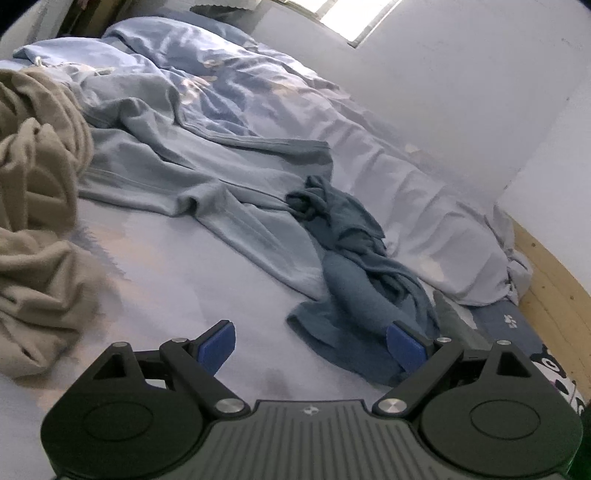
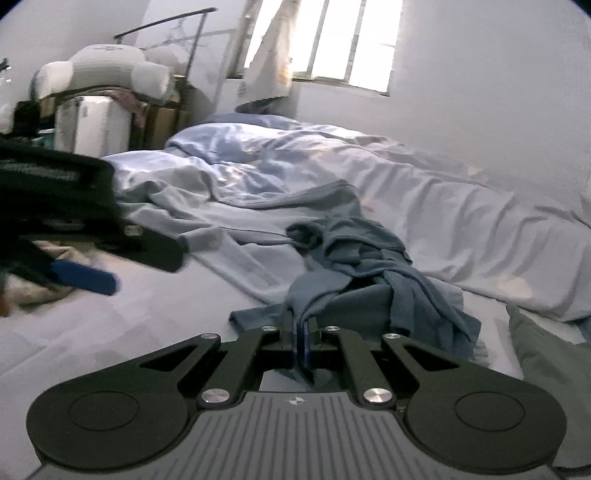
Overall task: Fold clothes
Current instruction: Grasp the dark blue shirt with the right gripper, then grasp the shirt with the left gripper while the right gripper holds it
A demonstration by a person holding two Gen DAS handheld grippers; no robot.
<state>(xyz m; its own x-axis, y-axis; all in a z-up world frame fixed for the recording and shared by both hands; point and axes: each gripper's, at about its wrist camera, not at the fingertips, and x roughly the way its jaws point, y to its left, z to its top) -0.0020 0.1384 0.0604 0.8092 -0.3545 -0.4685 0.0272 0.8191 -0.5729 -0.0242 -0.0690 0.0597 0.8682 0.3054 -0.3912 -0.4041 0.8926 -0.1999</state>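
Right tongs (image 2: 301,343) pinch the dark blue garment (image 2: 354,266) edge.

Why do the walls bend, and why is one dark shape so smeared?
Both views: a fisheye lens curves the edges. Left wrist: the window is blown out white. Right wrist: the left hand-held gripper is blurred at the left edge; the window glares too.

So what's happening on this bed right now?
A person is sorting laundry on a bed with two tools. The right hand-held gripper is shut on an edge of the crumpled dark blue garment, which otherwise lies on the sheet. The left hand-held gripper is open beside that garment, holding nothing. A pale blue garment and a beige one lie unfolded nearby.
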